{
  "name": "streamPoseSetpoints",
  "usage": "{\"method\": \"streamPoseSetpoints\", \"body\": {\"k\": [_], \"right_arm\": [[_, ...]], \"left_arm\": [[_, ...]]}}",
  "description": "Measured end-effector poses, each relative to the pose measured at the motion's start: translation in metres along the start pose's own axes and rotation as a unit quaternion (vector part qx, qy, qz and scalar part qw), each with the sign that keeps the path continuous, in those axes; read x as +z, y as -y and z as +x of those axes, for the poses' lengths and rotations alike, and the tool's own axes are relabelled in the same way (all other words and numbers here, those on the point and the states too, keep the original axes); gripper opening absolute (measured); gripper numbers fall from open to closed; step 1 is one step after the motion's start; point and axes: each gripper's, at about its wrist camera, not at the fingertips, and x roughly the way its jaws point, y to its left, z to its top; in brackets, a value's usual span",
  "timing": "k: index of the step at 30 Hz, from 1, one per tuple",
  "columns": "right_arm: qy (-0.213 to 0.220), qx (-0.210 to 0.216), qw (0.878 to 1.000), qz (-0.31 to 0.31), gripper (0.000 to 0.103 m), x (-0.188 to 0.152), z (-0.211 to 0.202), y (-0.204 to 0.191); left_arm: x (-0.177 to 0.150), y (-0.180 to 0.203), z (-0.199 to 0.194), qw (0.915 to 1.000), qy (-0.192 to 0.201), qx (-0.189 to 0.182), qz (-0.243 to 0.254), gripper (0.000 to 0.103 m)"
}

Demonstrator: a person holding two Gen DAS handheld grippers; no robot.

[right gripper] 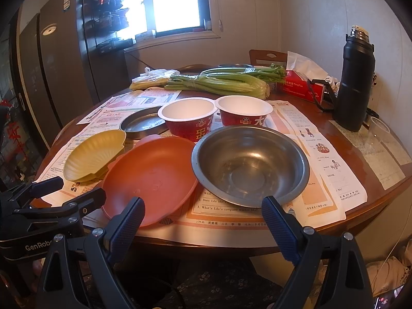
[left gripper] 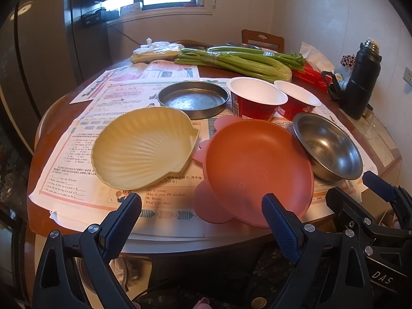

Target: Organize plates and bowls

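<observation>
On the paper-covered round table lie a yellow shell-shaped plate, a pink plate with ears, a steel bowl, a flat metal pan and two red paper bowls, the second one to the right. My left gripper hangs open above the table's near edge, between the yellow and pink plates. My right gripper is open too, in front of the steel bowl. Nothing is between either pair of fingers.
Behind the dishes lie a bunch of celery, a plastic bag, a red tissue box and a tall black flask. A clear cup stands at the right. A chair back shows beyond the table.
</observation>
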Motion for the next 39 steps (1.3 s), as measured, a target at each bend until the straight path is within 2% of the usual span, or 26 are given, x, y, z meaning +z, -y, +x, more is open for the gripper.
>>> {"method": "streamPoseSetpoints", "body": {"k": [15,20,22,33,39], "right_arm": [[-0.001,0.002,1.000,0.000,0.092,-0.003,0.001,0.000],[0.002,0.009,1.000,0.000,0.092,-0.004,-0.001,-0.001],[0.004,0.009,1.000,-0.001,0.092,-0.004,-0.002,-0.002],[0.021,0.041,0.999,-0.010,0.092,0.002,-0.006,-0.011],[0.015,0.061,0.998,-0.032,0.092,0.020,0.000,-0.022]], "left_arm": [[-0.005,0.002,0.000,1.0000,0.002,-0.007,-0.003,0.095],[-0.004,-0.001,0.000,0.9998,-0.005,0.015,0.010,0.095],[-0.004,-0.002,-0.001,0.9999,-0.002,0.013,0.007,0.095],[-0.002,-0.018,-0.007,0.9994,0.015,0.031,0.003,0.095],[0.003,-0.040,-0.014,0.9989,0.029,0.034,-0.015,0.095]]}}
